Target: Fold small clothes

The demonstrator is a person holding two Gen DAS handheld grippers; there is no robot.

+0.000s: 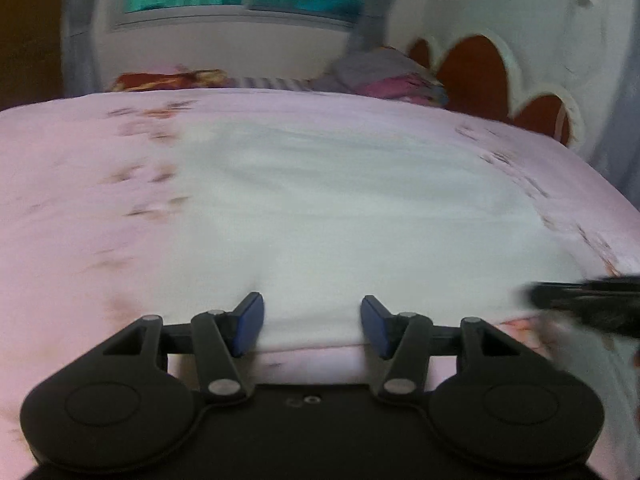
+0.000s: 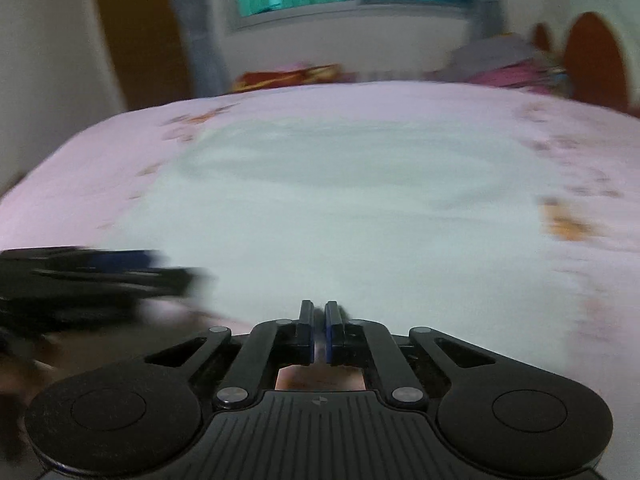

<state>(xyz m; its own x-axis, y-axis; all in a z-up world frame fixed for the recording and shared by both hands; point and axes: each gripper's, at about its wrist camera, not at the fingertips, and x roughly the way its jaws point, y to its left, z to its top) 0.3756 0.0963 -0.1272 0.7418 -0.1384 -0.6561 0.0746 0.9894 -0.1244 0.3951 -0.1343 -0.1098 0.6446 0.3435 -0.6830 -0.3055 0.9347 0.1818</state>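
Blue pads point(image 1: 251, 326) of the left gripper point(image 1: 312, 326) stand apart, straddling the near hem of the white garment point(image 1: 340, 200) without pressing it. Right gripper point(image 2: 319, 330): fingers drawn together; a thin sliver of pale cloth seems pinched between the pads at the same near hem, though blur makes this uncertain. Garment lies spread flat across the pink bed sheet point(image 1: 60, 200), its near edge just beside the bed's front edge. Judgement: thin, light, limp cloth; it will drape and sag from any grip and slide easily over the sheet. Best hold is at the two near hem corners, lifted together to keep the edge taut. Folded clothes pile point(image 1: 392, 76) sits well apart, by the headboard point(image 1: 476, 68).
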